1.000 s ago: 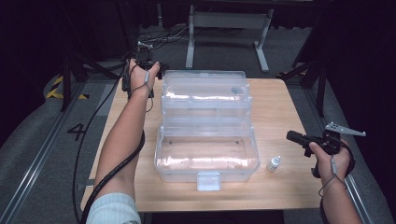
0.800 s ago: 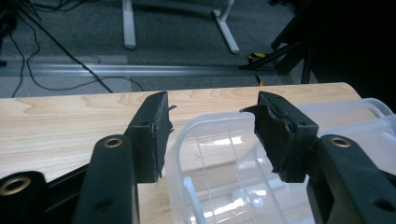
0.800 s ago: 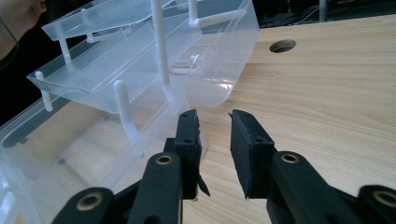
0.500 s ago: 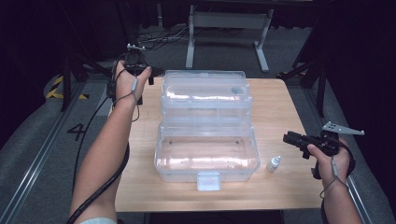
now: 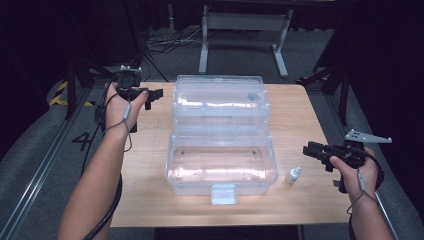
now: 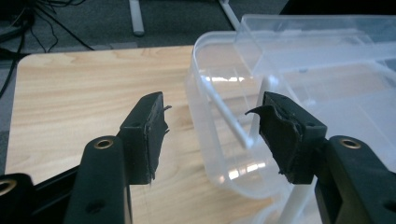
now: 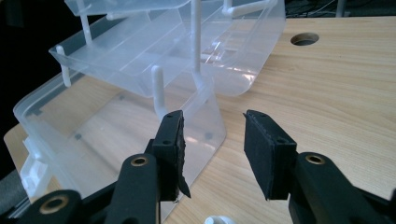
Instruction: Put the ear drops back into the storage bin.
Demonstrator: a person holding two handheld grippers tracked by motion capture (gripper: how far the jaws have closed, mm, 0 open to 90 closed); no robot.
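A: Dark room, wooden table (image 5: pixel 150 175); where's the little bottle?

B: The small dropper bottle (image 5: pixel 293 175) stands upright at the near right, just beside the open clear plastic box (image 5: pixel 222 170).

A: Which tool is nearer?

B: The right gripper (image 5: pixel 311 150), just right of it, jaws just opening, nothing between. The left gripper (image 5: pixel 156 94) sits far left, spread and empty

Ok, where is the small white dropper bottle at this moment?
In the high view, the small dropper bottle stands upright on the wooden table, just right of the open clear plastic box at its near corner, between the box and the right hand-held gripper.
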